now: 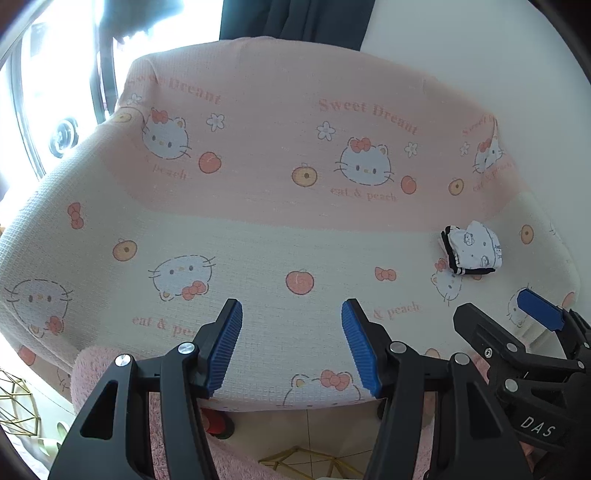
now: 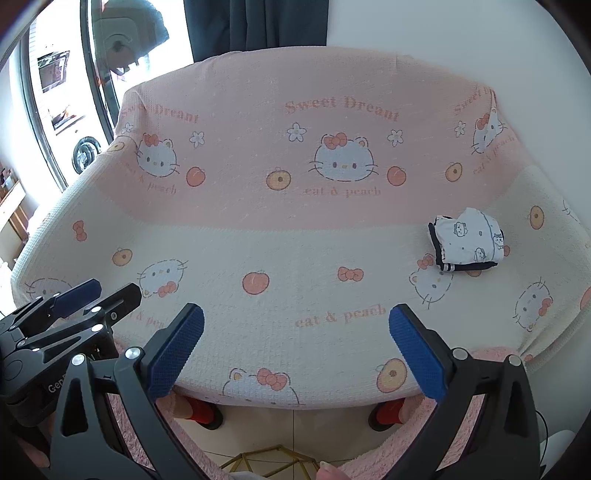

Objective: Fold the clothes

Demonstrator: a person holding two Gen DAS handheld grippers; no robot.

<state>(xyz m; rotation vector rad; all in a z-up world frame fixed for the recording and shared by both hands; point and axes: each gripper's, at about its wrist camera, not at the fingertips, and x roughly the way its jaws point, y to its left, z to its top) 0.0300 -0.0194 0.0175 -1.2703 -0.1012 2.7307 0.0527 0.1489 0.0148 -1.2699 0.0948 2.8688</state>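
Grippers: two, both hovering over the near edge of the covered surface, side by side.
Left gripper point(image 1: 291, 347): one; blue-padded fingers standing wide apart, gripping nothing.
Right gripper point(image 2: 295, 350): one; jaws spread wide, nothing lying between them.
Folded garment point(image 2: 467, 242): one small white bundle with cartoon print and dark striped trim, lying at the far right of the cream area, well apart from both grippers, its far edge just reaching the pink band.
Blanket point(image 2: 295, 229): one, covering the whole surface; pink band running across the back, cream band at the front, printed with cat faces, peaches, bows and flowers.
Curtain point(image 2: 255, 26): one dark drape hanging behind.
Red feet point(image 2: 203, 411): two showing under the blanket's front edge.
Fluffy pink fabric point(image 1: 110, 369): lying below the near edge.
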